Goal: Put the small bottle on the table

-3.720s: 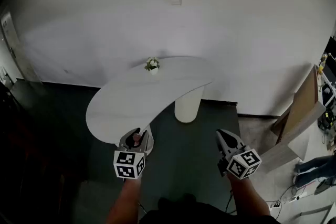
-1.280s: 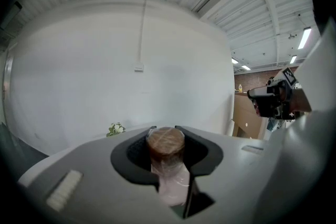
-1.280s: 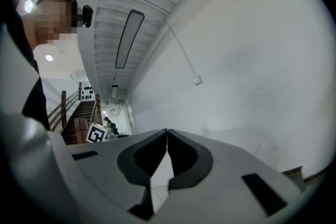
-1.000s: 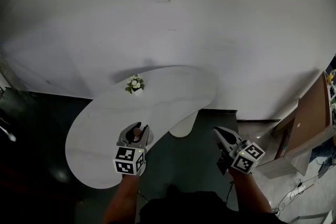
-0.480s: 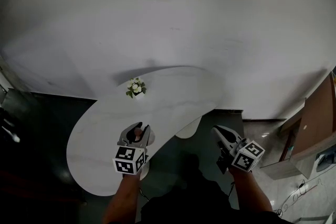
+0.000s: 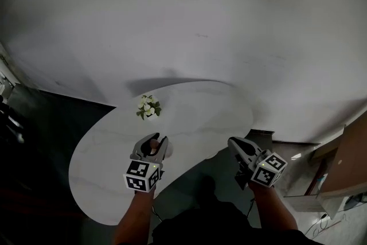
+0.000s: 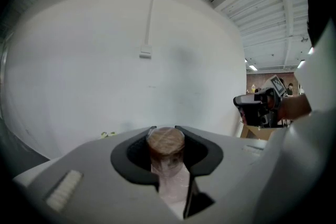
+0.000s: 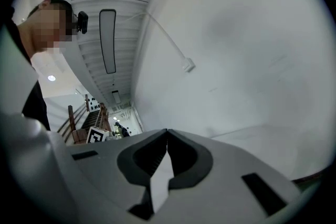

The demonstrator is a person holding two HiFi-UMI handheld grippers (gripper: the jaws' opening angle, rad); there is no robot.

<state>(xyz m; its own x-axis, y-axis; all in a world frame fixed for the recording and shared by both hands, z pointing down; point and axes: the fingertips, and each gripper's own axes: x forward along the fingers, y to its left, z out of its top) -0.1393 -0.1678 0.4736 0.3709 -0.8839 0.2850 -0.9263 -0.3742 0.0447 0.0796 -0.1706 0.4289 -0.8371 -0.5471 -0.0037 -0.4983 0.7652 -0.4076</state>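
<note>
White bench (image 6: pixel 195 117), curved kidney-shaped top, standing on dark floor (image 6: pixel 51 123) close against a pale wall (image 6: pixel 258 37). One small pot of white flowers (image 6: pixel 149 107) upright near its far edge

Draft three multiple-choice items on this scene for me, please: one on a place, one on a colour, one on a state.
1. Where does the flower pot stand?
A. On the floor.
B. On the white table.
C. On a shelf.

2. What colour is the cap of the small bottle?
A. Blue.
B. Green.
C. Brown.

3. How do the jaws of the right gripper stand?
A. Together, with nothing between them.
B. Wide apart.
C. Closed on the bottle.

Answers: B, the head view shows it on the tabletop; C, the left gripper view shows a brown cap; A, the right gripper view shows the jaws meeting.
</note>
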